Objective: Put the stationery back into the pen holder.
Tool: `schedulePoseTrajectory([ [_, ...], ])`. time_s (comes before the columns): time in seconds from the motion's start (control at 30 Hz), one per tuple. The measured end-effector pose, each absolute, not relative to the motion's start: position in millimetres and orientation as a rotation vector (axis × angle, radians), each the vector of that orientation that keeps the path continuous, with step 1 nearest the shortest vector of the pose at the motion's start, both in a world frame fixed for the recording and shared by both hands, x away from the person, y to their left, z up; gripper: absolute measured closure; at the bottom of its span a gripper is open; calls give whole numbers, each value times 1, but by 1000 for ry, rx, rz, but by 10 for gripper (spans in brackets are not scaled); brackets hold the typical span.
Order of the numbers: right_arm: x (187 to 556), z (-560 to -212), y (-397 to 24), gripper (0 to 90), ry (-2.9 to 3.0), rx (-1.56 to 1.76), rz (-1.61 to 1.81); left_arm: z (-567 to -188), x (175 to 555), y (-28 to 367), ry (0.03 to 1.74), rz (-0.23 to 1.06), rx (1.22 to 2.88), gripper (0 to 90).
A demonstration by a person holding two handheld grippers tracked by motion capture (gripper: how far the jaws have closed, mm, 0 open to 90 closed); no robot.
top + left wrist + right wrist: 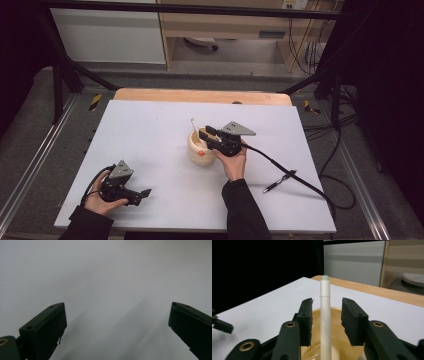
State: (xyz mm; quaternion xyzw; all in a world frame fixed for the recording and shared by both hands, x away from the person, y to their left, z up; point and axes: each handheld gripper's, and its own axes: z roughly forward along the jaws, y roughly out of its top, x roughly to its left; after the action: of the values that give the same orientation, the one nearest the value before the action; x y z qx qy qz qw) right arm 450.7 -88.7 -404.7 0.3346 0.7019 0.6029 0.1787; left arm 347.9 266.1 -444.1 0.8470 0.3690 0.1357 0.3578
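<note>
White table (150, 130): pen (325, 315) stands in cup (337, 340) between right gripper (325, 320), untouched.

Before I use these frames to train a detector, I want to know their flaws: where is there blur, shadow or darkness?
High view: sharp enough, dark at both sides, white table evenly lit. Left gripper view: jaws soft and near, faint grey shadow streaks on the bare surface between them. Right gripper view: white pen and cup fairly sharp between the right gripper pads, near jaw arms blurred, left background black.
</note>
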Motion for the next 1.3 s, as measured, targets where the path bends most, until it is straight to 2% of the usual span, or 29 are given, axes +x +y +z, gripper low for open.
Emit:
schedulePoseTrajectory([
  [0.23,438,-379,-102,375,2075,965,1654,-444,348,267,955,351,2185,18],
  [0.37,431,-370,-112,213,2116,972,1586,-444,348,267,959,352,2184,17],
  [0.5,424,-364,-122,120,2188,985,1530,-444,348,267,960,352,2184,17],
  [0.63,415,-363,-134,64,2244,1001,1447,-444,348,267,959,351,2185,14],
  [0.73,409,-366,-144,41,2296,1007,1373,-444,348,266,960,349,2187,14],
  [1.03,393,-379,-177,43,2340,1062,1282,-444,348,266,962,344,2188,9],
  [1.3,378,-394,-205,113,2347,1092,1255,-444,348,265,962,350,2188,8],
])
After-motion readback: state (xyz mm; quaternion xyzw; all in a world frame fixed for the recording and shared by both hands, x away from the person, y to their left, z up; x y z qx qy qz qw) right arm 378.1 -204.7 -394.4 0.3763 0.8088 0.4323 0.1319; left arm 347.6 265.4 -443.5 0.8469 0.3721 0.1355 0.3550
